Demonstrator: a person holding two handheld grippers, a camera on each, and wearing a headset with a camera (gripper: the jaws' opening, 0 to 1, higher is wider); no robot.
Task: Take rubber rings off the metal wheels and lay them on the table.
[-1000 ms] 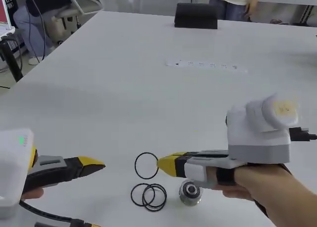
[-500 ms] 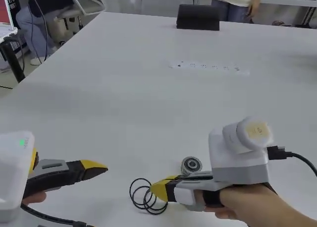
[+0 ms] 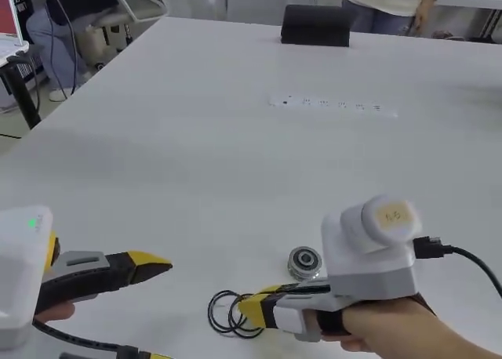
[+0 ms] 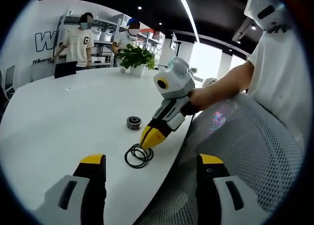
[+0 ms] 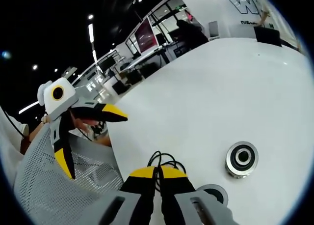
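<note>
Right gripper (image 3: 248, 308) has lowered its rubber ring (image 5: 166, 159) onto the pile (image 3: 223, 313).

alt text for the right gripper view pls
The right claw has its yellow tips shut on black rubber rings lying on the white table, with a bare metal wheel to their right. The left claw hangs open at the left, apart from the rings.

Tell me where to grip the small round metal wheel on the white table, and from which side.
Probably across its outer rim, coming from above: the small round metal wheel lies flat, bore upward, its sides free, the black rubber rings apart from it.
</note>
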